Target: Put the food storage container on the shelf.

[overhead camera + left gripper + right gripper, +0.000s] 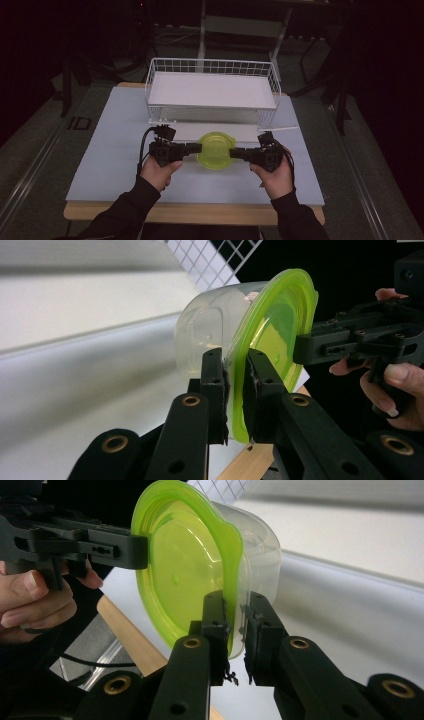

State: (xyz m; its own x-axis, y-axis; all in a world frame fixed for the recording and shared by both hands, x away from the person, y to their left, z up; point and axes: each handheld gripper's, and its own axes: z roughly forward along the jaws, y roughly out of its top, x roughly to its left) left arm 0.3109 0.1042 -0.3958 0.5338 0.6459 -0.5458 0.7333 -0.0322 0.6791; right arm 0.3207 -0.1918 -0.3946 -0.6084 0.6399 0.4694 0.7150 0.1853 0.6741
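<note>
The left gripper [194,148] has its two jaws closed on the rim of the green lid [215,148], as the left gripper view shows: the lid's edge sits pinched between the black pads. The right gripper [237,153] clamps the opposite edge of the same lid, its jaws likewise pressed onto the rim in the right gripper view. There are two grippers and two hands: the left hand [157,171] and the right hand [276,175], each wrapped around its gripper's body.

Between them hangs one container [207,337], a clear plastic tub, capped by the one lid. Through the clear wall the tub looks empty. In the high view it sits between the two grippers, over the near middle of the bench [110,155], just in front of the basket; whether it touches the bench surface cannot be told from that view.

Behind it stands one white wire basket [212,67] toward the far edge of the bench. Inside it lies a single flat white panel [210,90], with nothing else in it. A pale sheet covers the bench top, and a wooden edge shows along the near side.
</note>
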